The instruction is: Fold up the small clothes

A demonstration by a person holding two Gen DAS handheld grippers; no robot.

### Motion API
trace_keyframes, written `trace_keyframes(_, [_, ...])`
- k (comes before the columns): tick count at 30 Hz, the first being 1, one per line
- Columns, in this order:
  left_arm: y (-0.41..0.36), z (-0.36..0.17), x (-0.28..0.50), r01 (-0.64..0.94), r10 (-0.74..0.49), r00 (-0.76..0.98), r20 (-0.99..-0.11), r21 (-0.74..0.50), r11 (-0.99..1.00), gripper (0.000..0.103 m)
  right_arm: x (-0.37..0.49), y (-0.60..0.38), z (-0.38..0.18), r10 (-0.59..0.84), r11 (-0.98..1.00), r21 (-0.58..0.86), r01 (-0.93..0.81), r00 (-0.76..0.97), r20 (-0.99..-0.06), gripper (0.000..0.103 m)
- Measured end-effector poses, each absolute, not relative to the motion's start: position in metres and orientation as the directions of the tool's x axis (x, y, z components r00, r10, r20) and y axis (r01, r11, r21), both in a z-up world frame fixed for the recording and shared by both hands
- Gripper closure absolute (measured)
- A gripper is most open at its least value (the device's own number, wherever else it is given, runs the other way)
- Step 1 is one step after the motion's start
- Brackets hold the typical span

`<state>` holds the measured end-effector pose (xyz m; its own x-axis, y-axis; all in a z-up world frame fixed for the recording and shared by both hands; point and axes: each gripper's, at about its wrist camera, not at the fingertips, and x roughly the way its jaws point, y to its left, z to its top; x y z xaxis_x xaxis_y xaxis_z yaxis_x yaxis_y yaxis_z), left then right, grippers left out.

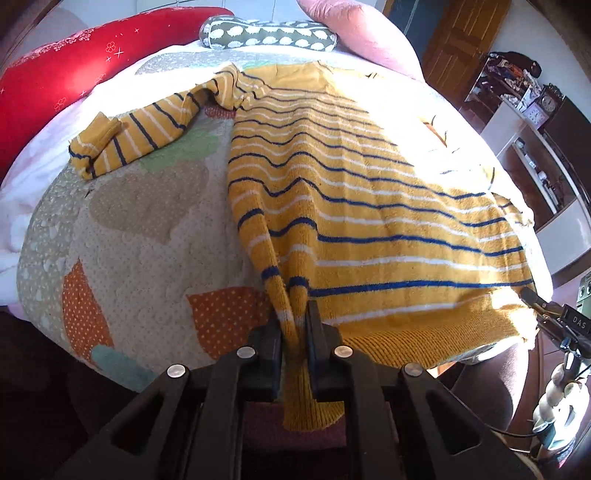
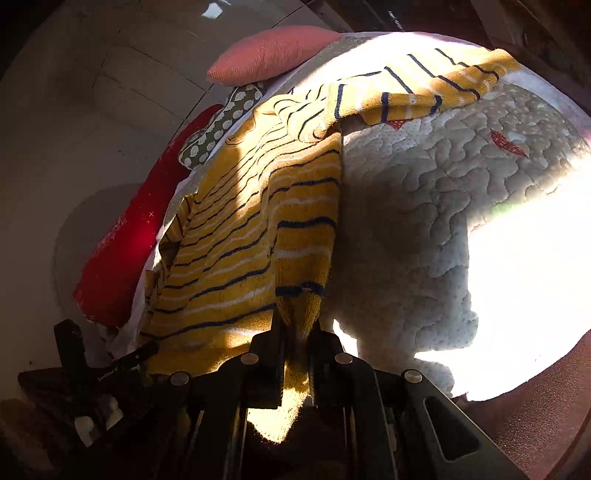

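A yellow knit sweater (image 1: pixel 351 192) with blue and white stripes lies flat on a quilted bed cover (image 1: pixel 147 229), hem towards me. My left gripper (image 1: pixel 295 325) is shut on the hem's left corner, and the fabric bunches between its black pads. In the right wrist view my right gripper (image 2: pixel 297 332) is shut on the hem's other corner of the sweater (image 2: pixel 251 229), part in shadow. One sleeve (image 1: pixel 136 136) stretches out to the left; the other sleeve (image 2: pixel 424 92) lies across the far right. Each gripper shows at the edge of the other's view.
A red pillow (image 1: pixel 55 66), a green patterned cushion (image 1: pixel 269 35) and a pink pillow (image 1: pixel 362 33) line the far end of the bed. Shelves with clocks and clutter (image 1: pixel 535 122) stand beyond the right edge. Strong sunlight washes out the quilt (image 2: pixel 517 258) on the right.
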<state>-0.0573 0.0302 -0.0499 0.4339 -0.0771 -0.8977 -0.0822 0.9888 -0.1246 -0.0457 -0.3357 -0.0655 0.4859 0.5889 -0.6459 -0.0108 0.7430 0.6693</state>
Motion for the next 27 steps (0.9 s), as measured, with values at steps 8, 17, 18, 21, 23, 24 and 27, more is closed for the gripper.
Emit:
trace_keyframes(8, [0.06, -0.032, -0.078, -0.089, -0.064, 0.533, -0.844, -0.131, 0.987, 0.065, -0.048, -0.358, -0.05, 0.571, 0.728, 0.686, -0.013, 0.565, -0.596, 0.053])
trace_keyframes(17, [0.105, 0.002, -0.087, -0.191, -0.019, 0.603, -0.798, -0.168, 0.967, 0.057, 0.003, -0.435, -0.033, 0.373, 0.74, 0.655, 0.155, 0.716, -0.59, 0.052])
trace_keyframes(18, [0.104, 0.004, -0.084, -0.183, -0.024, 0.605, -0.796, -0.168, 0.969, 0.055, 0.011, -0.445, -0.036, 0.357, 0.727, 0.662, 0.185, 0.721, -0.594, 0.052])
trace_keyframes(21, [0.092, 0.01, -0.073, -0.142, -0.056, 0.607, -0.793, -0.177, 0.974, 0.055, 0.033, -0.469, -0.051, 0.33, 0.685, 0.679, 0.265, 0.718, -0.613, 0.052])
trace_keyframes(23, [0.08, 0.012, -0.064, -0.114, -0.074, 0.609, -0.79, -0.179, 0.977, 0.054, 0.046, -0.481, -0.06, 0.304, 0.67, 0.673, 0.312, 0.713, -0.632, 0.052])
trace_keyframes(24, [0.074, 0.013, -0.059, -0.102, -0.082, 0.61, -0.788, -0.18, 0.978, 0.054, 0.053, -0.485, -0.064, 0.292, 0.663, 0.671, 0.334, 0.709, -0.642, 0.052])
trace_keyframes(27, [0.057, 0.013, -0.046, -0.073, -0.109, 0.602, -0.791, -0.19, 0.979, 0.053, 0.071, -0.499, -0.075, 0.268, 0.633, 0.675, 0.38, 0.71, -0.651, 0.052])
